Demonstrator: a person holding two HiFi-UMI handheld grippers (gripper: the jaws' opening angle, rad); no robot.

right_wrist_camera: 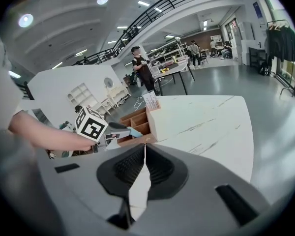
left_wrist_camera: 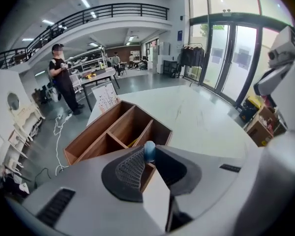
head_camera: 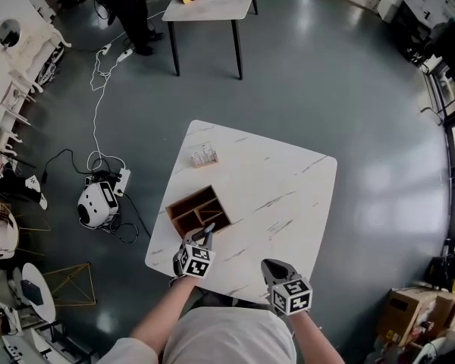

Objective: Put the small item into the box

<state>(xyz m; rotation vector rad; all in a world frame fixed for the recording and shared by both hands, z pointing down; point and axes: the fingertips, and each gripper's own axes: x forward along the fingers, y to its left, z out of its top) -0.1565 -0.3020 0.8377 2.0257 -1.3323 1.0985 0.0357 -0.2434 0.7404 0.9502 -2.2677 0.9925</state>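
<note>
Two claws, one box, one small item, one tabletop.

1. Left claw (left_wrist_camera: 148,157): clenched on the small item (left_wrist_camera: 149,149), a rounded pale-blue piece pinched at the very tips of the jaws. In the head view this claw reaches to the near edge of the box.

2. Small item: held off the tabletop and not yet inside the box. From the left gripper view it sits over the near wall of the box, about where the nearest compartments begin. Which compartment lies under it cannot be told.

3. Box (left_wrist_camera: 96,129): brown wood, open-topped, split by dividers into several compartments. It stands on the left part of the tabletop (head_camera: 280,196). A yellowish sliver shows in one near compartment but is too hidden to name. The other compartments look bare.

4. Right claw (right_wrist_camera: 145,147): jaws closed together with nothing between them. It is held low at the near edge of the tabletop, well apart from the box.

5. Printed card stand (head_camera: 204,155): upright on the tabletop beyond the box and apart from it. It is untouched.

Task status, as judged: the item is grasped and has been carried to the box. Left to do are moving it fully over a compartment, lowering it and letting go. The chief risk is that the item catches the near wall or a divider and falls outside the box.
</note>
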